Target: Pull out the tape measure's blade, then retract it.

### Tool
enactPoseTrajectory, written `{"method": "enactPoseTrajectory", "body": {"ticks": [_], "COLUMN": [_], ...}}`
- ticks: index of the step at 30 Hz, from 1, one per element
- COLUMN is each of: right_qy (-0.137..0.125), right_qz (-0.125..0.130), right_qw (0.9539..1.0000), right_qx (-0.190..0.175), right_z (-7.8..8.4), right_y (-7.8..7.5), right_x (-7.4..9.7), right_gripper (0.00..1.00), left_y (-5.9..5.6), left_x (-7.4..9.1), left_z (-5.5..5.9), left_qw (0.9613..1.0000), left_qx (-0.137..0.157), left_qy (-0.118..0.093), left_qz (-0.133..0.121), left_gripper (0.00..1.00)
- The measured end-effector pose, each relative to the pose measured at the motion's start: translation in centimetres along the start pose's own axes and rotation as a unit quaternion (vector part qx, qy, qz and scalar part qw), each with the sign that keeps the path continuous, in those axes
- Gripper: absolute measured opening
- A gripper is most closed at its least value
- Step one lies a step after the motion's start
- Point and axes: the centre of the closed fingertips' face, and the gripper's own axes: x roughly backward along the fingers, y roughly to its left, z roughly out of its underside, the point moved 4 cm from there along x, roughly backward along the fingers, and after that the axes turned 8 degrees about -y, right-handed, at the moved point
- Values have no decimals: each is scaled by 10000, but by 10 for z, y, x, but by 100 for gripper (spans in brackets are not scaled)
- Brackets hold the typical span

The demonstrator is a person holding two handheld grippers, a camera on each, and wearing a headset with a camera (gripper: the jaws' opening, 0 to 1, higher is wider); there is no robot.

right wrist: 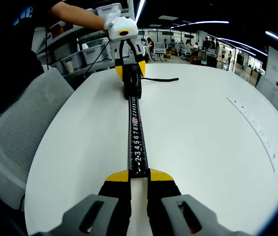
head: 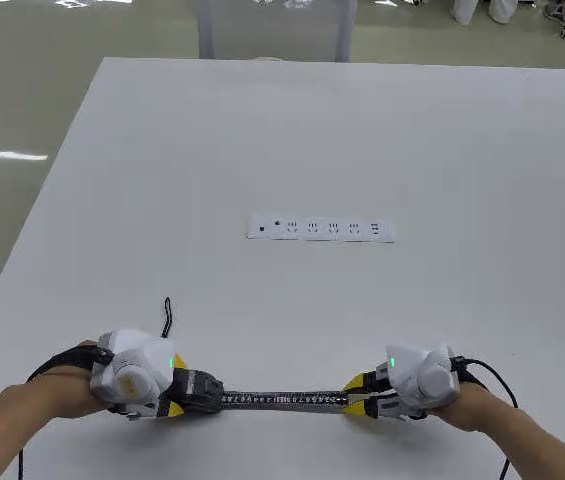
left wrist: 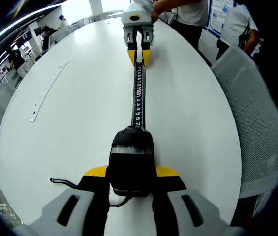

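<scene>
Pull-out step: blade (right wrist: 136, 140) extended along the desk's (head: 362, 130) near edge, left claw (left wrist: 131, 171) clamped on tape measure case (left wrist: 131, 152), right claw (right wrist: 139, 175) clamped on its tip; next, guided retraction.

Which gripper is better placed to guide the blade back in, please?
Probably the right: the right gripper holds the free end of the blade and can carry it back, while the left gripper is clamped around the tape measure case, anchoring it.
</scene>
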Motion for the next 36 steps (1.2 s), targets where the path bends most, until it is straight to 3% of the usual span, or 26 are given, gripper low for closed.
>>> {"method": "enactPoseTrajectory", "body": {"ticks": [36], "right_qy": [148], "right_qz": [89], "right_qw": [9998], "right_qx": [-98], "right_z": [25], "right_y": [-6], "right_x": [34], "right_gripper": [8], "left_y": [0], "left_x": [1], "left_z": [-1], "left_qw": [10000], "left_qx": [8], "left_qy": [-10], "left_qz": [11], "left_gripper": [29]}}
